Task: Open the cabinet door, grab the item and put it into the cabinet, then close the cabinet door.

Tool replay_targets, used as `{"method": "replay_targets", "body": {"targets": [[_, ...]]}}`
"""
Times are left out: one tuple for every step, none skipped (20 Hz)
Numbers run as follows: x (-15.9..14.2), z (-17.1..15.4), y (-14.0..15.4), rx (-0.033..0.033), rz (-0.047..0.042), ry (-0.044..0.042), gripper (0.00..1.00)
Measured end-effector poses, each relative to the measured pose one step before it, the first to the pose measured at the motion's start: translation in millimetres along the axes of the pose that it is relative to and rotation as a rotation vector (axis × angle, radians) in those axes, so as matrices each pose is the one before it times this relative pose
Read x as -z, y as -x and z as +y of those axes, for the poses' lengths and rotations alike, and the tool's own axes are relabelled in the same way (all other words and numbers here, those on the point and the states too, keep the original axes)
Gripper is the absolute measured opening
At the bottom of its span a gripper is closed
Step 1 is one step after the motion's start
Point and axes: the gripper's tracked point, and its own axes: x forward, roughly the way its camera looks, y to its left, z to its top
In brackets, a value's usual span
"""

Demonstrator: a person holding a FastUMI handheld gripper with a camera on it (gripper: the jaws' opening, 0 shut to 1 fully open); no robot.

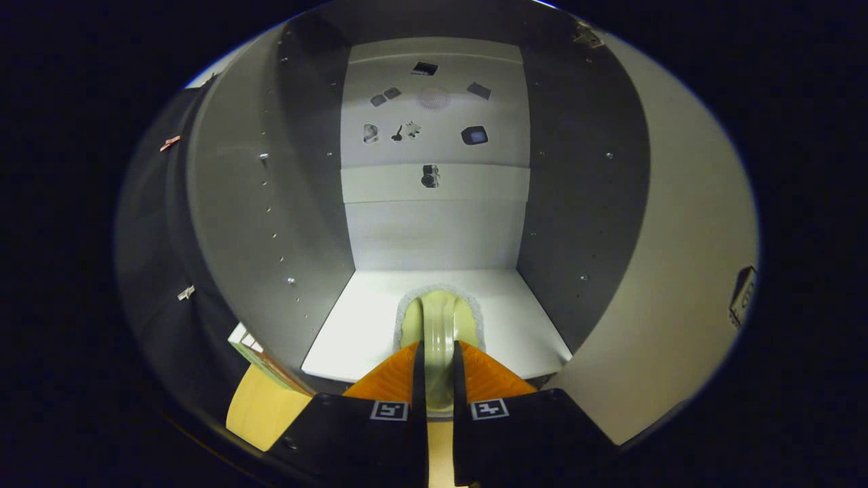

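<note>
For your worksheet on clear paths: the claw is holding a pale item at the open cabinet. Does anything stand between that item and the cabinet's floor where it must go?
Nothing visible does. The claw is shut on the pale item, which already reaches over the cabinet's white floor. The door is open, and the floor around and beyond the item lies bare up to the back wall.

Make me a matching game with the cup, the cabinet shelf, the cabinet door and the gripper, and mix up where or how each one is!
Things:
1. pale green cup
2. white shelf
3. cabinet door
4. gripper

States:
A. swung open, beside the cabinet opening
B. pinched by its handle between the two fingers
C. lies flat under the cup, inside the cabinet
D. shut on the cup's handle

Pairs: 1-B, 2-C, 3-A, 4-D
</note>
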Motion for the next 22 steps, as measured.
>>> {"method": "replay_targets", "body": {"targets": [[-1.14, -0.98, -10.94, 0.00856, 0.0072, -0.00574, 0.19], [0.48, -1.6, -9.92, 0.00612, 0.00961, -0.00213, 0.18], [0.8, -0.28, -9.78, 0.00402, 0.0074, -0.00117, 0.18], [2.05, -0.49, -10.45, 0.00305, 0.01426, -0.00182, 0.18], [1.48, -0.03, -8.69, 0.00184, 0.0092, -0.00265, 0.18], [0.84, -0.51, -8.03, 0.00523, 0.0024, 0.00308, 0.18], [1.46, -0.61, -7.47, 0.00548, 0.00588, 0.00477, 0.18], [0.7, 1.6, -6.45, -0.00186, 0.00239, 0.00307, 0.18], [2.12, 0.63, -4.98, -0.00055, 0.00687, 0.0061, 0.18], [1.98, 0.19, -5.48, 0.00224, 0.00557, 0.0046, 0.19], [-0.28, 0.26, -5.33, 0.00011, -0.00304, 0.0008, 0.19], [-0.73, -0.03, -3.32, 0.00314, -0.00749, -0.00356, 0.2], [-2.16, 0.79, -1.87, -0.00109, -0.00277, -0.00641, 0.24], [0.8, -0.08, -1.06, 0.00067, -0.00045, 0.00072, 0.25], [2.38, 1.31, -4.37, -0.00323, 0.00483, 0.00577, 0.3], [1.12, 0.76, 3.28, -0.00198, 0.00388, 0.00971, 0.38], [-0.2, 1.77, 0.72, -0.00402, -0.00666, 0.01625, 0.46], [-1.63, 2.45, 1.57, -0.00408, -0.01134, 0.01341, 0.56], [-3.69, 1.36, 3.77, 0.00005, -0.0177, 0.01177, 0.65], [-5.58, 0.9, 4.17, 0.00807, -0.02844, 0.00857, 0.77], [-4.53, 1.97, 5.43, 0.00046, -0.02024, 0.00507, 0.88], [-3.07, 2.87, 7.04, -0.00066, -0.02021, 0.00293, 0.95]]}}
